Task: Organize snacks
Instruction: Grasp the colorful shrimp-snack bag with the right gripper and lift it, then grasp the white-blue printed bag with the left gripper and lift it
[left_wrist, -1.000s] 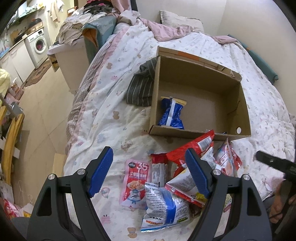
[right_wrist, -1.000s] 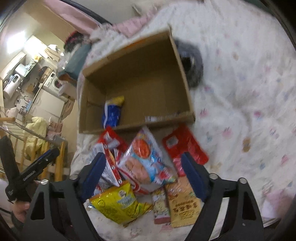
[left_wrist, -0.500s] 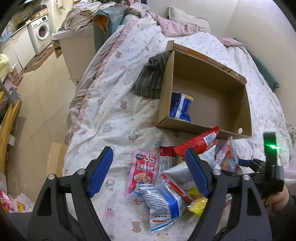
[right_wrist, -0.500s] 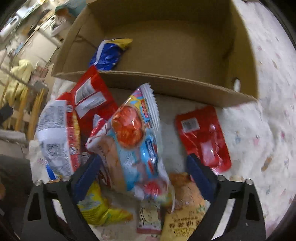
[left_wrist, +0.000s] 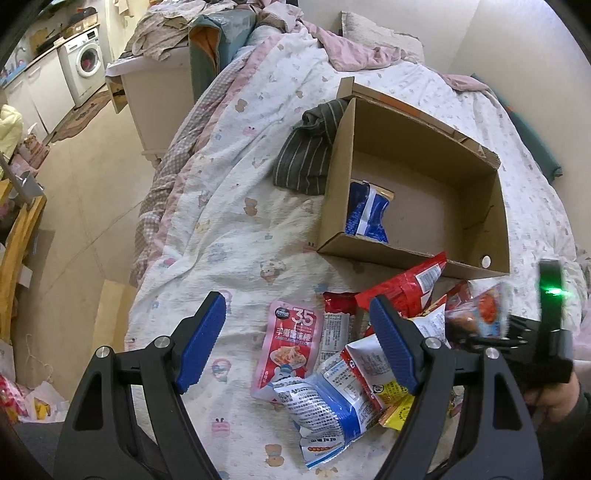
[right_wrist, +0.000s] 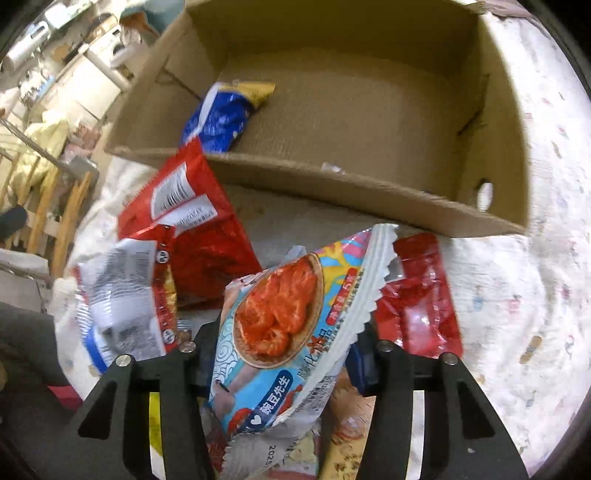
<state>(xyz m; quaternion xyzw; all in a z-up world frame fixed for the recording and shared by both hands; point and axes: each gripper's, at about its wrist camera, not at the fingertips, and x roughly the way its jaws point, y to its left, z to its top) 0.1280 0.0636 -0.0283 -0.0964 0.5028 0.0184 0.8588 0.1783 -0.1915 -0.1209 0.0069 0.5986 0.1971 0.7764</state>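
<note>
An open cardboard box (left_wrist: 495, 206) (right_wrist: 491, 122) lies on the bed with one blue snack bag (left_wrist: 367, 212) (right_wrist: 221, 118) inside. A pile of snack bags lies in front of it: a pink pouch (left_wrist: 291, 343), a red bag (left_wrist: 410, 284) (right_wrist: 192, 221), a white and blue bag (left_wrist: 325, 402). My right gripper (right_wrist: 284, 362) is shut on a light-blue bag with an orange picture (right_wrist: 284, 332), also seen in the left wrist view (left_wrist: 480, 314), lifted off the pile. My left gripper (left_wrist: 295, 343) is open and empty above the pile's left side.
A striped dark cloth (left_wrist: 310, 155) lies against the box's left wall. A small red pouch (right_wrist: 421, 295) lies right of the held bag. The bed's left edge drops to the floor (left_wrist: 74, 184). Pillows and bedding lie at the far end.
My right gripper has closed on the light-blue bag and raised it from the pile. My left gripper has shifted slightly left and stayed open.
</note>
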